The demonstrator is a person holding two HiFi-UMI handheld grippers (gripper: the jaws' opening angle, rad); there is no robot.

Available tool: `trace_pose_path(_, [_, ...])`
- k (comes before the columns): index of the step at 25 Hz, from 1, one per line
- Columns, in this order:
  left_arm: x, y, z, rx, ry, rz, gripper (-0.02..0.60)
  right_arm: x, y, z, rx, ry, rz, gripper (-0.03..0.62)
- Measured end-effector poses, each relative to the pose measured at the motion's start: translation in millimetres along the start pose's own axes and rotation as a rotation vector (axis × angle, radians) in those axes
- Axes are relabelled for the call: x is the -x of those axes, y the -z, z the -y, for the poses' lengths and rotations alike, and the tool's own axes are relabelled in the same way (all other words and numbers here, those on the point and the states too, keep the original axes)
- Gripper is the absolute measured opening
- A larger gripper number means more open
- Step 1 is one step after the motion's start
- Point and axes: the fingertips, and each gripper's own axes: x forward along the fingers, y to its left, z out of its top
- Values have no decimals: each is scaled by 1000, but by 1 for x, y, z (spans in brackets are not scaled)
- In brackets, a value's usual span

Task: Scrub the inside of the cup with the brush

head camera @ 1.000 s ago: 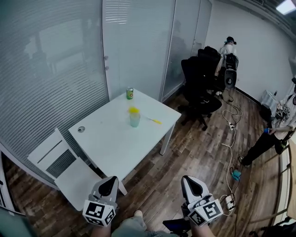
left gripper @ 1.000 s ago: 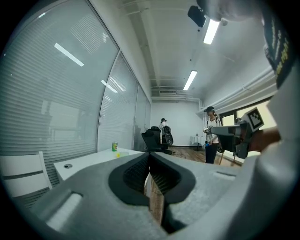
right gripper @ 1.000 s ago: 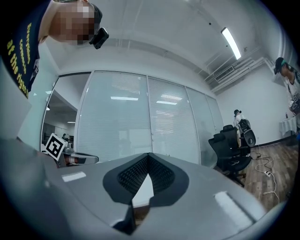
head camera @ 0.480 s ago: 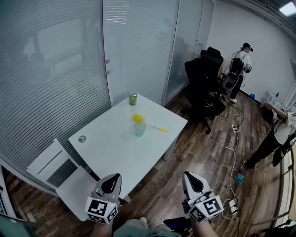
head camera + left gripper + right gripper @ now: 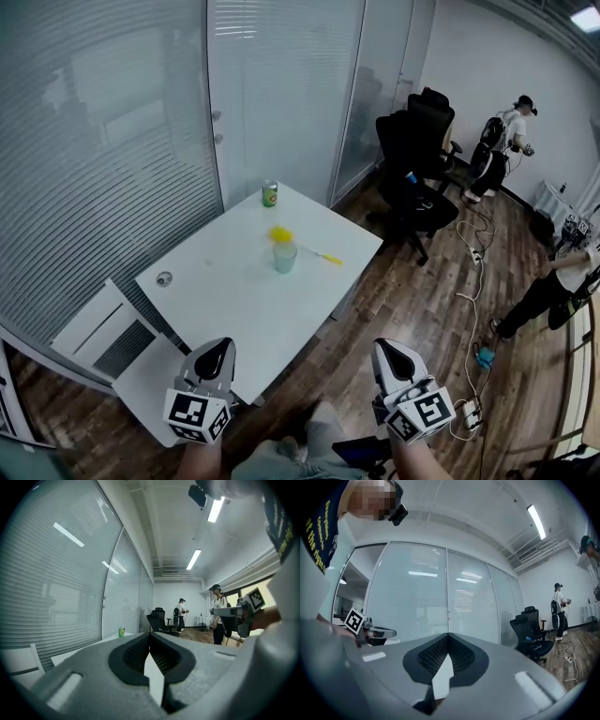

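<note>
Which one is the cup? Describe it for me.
Find the white table by the glass wall. Near its far side stands a pale, see-through cup, next to the yellow brush; the green can beyond it is opaque.

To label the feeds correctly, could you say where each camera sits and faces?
Head view: on the head, steeply down at the white square table; left gripper and right gripper show.
Left gripper view: on the left gripper, over its shut jaws toward the green can.
Right gripper view: on the right gripper, over its shut jaws toward the glass wall.
Shared: the black office chairs.
</note>
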Motion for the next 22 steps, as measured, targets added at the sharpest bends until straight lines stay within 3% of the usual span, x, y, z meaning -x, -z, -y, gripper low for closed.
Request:
trace_pose_path(12, [-63,-3,-12,16,-32,-2,1,-66,-11,47,9,-51,21,6])
trace_pose_path(22, [-148,-17,-21,25,-140,3,2,-145,-16,119,3,-173,10,6])
